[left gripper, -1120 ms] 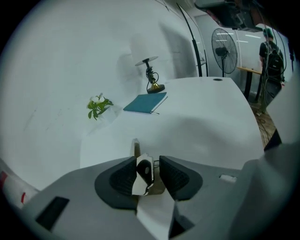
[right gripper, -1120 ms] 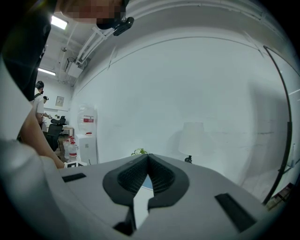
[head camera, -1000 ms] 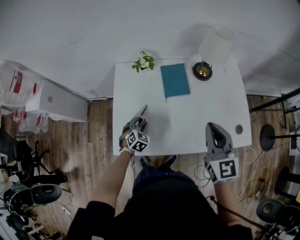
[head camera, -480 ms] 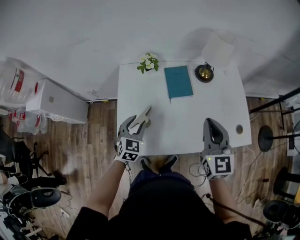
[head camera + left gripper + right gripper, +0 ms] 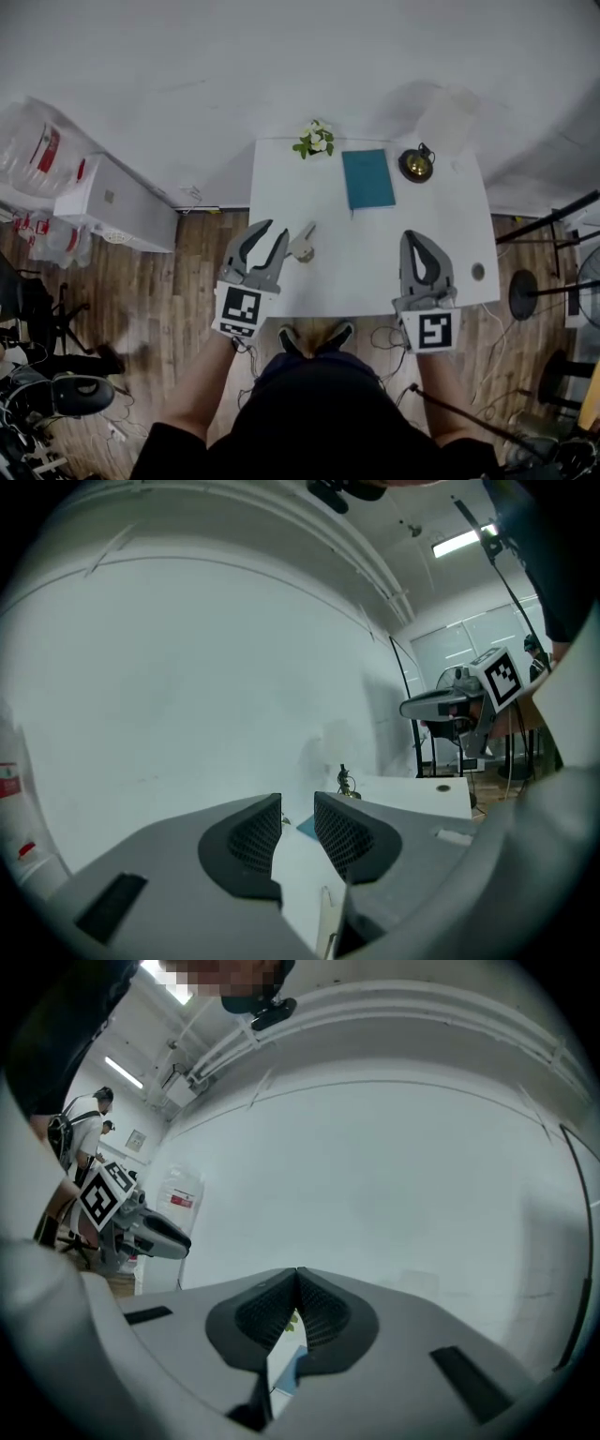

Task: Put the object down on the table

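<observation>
A small beige tool-like object [image 5: 302, 246] lies on the white table [image 5: 375, 253] near its left front part. My left gripper [image 5: 272, 230] sits just left of it at the table's near left edge and does not touch it. Its jaws are apart and closing, with nothing between them; the left gripper view [image 5: 297, 806] shows only bare tabletop in the gap. My right gripper [image 5: 416, 238] rests over the near right edge, shut and empty. Its tips meet in the right gripper view [image 5: 297, 1276].
At the table's far side stand a small potted plant [image 5: 316, 139], a teal book [image 5: 367, 178] and a brass bell-like ornament [image 5: 416, 164], with a pale lampshade [image 5: 448, 114] behind. A round grommet [image 5: 478, 272] is near the right edge. Wooden floor, boxes and stands surround the table.
The left gripper held the beige object, set it on the table, opened and drew back toward the near left edge. The object stays where it was let go. The right gripper barely moved.
</observation>
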`<state>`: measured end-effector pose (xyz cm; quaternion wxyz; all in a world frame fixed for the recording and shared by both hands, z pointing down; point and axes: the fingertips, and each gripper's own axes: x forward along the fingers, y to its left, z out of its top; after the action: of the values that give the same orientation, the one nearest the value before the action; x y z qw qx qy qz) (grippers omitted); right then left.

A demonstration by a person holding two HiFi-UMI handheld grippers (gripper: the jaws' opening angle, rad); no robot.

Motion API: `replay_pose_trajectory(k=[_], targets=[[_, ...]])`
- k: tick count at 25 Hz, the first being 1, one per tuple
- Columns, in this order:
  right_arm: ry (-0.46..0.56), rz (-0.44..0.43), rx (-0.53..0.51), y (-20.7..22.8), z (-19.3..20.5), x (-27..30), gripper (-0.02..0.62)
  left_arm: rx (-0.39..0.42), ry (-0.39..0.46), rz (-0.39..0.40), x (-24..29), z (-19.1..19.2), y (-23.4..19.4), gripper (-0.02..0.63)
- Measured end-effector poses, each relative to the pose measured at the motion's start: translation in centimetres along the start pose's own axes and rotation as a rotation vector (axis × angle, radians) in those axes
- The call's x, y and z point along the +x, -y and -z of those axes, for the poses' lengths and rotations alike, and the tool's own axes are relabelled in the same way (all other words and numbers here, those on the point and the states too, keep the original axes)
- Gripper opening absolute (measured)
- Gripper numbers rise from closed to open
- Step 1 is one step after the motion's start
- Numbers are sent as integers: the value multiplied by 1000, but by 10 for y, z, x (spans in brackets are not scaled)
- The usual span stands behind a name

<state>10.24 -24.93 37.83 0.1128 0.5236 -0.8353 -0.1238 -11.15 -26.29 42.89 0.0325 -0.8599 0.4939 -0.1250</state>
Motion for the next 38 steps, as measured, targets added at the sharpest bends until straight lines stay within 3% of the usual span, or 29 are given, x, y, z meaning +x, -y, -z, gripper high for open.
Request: replay_pose_trajectory(k=[6, 14, 22, 38], targets=[[23, 22, -85, -15, -35, 6, 3, -58, 72, -4, -30, -36, -22, 89], [125, 63, -146, -25, -81, 12, 3, -43, 182, 11, -61, -79, -45, 74], [151, 104, -100, -40, -104, 12, 3, -10, 231, -7, -91, -98, -67, 64], [178, 31, -52, -52, -105, 12, 3, -36, 242, -85, -96, -100, -74, 60]])
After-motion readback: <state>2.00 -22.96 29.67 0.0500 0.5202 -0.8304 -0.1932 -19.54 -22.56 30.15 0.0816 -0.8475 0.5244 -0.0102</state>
